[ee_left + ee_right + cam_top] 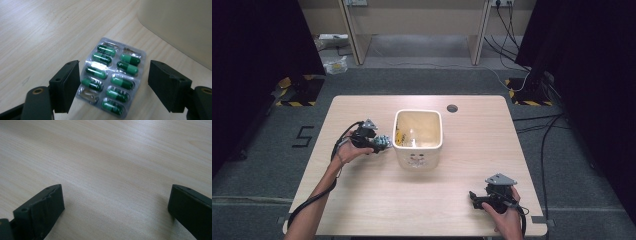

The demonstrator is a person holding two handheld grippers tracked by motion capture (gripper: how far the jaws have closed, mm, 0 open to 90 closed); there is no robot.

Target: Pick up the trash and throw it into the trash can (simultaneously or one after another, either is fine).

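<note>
Seen from the high view, a person at a pale wooden worktop point(362, 200) holds the left gripper point(384, 142) close against the left wall of a cream square bin point(418, 155) that stands near the middle of the worktop, a little toward its far edge; a blister pack of green capsules point(385, 140) shows as a small silvery patch at that gripper's tip, just beside the bin; the right gripper point(473, 197) rests well apart, near the worktop's near right corner, its jaws aimed toward the left edge. In the left gripper view the left gripper point(113, 82) stands with its jaws wide apart on either side of the blister pack point(111, 76), neither pad pressing on it; the pack looks to lie flat on the wood, two rows of capsules face up, its long axis running along the reach of the jaws, far end toward the bin's wall point(180, 27); the step in hand appears to be the pick-up, and the next move seems to call for closing squarely on the pack's two long edges, then lifting it over the bin's rim. In the right gripper view the right gripper point(115, 207) is spread wide over bare worktop point(107, 160), holding nothing.
</note>
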